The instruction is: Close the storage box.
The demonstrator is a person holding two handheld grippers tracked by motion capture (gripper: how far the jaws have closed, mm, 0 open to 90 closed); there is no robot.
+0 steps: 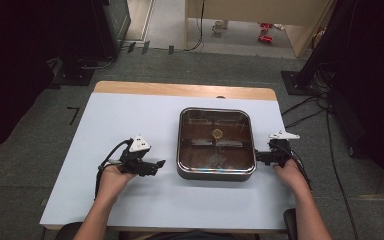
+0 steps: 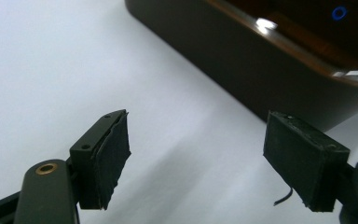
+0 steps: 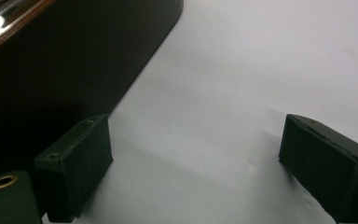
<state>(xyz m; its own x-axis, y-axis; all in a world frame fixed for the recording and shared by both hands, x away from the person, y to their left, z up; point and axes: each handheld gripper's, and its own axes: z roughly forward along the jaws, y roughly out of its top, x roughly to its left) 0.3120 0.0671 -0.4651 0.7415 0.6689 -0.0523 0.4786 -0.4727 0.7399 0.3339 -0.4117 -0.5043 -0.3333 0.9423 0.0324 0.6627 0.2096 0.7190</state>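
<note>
A dark square tray (image 1: 215, 175) with a glossy brown inside sits on the white table top (image 1: 120, 125), right of the middle. A small round pale thing (image 1: 217, 133) lies at the tray's centre. My left gripper (image 1: 159, 164) rests on the table just left of the tray's near left corner, open and apart from it. In the left gripper view the left gripper (image 2: 196, 158) holds nothing, and the tray wall (image 2: 261, 70) lies ahead. My right gripper (image 1: 256, 156) stands open at the tray's right side. In the right gripper view the right gripper (image 3: 196, 163) is empty beside the tray wall (image 3: 74, 60).
The table's wooden far edge (image 1: 180, 89) runs behind the tray. Dark stands flank the table on the carpet, and cables (image 1: 305, 107) trail at the right. A white mug (image 1: 218, 26) and red items (image 1: 265, 37) lie on the far floor.
</note>
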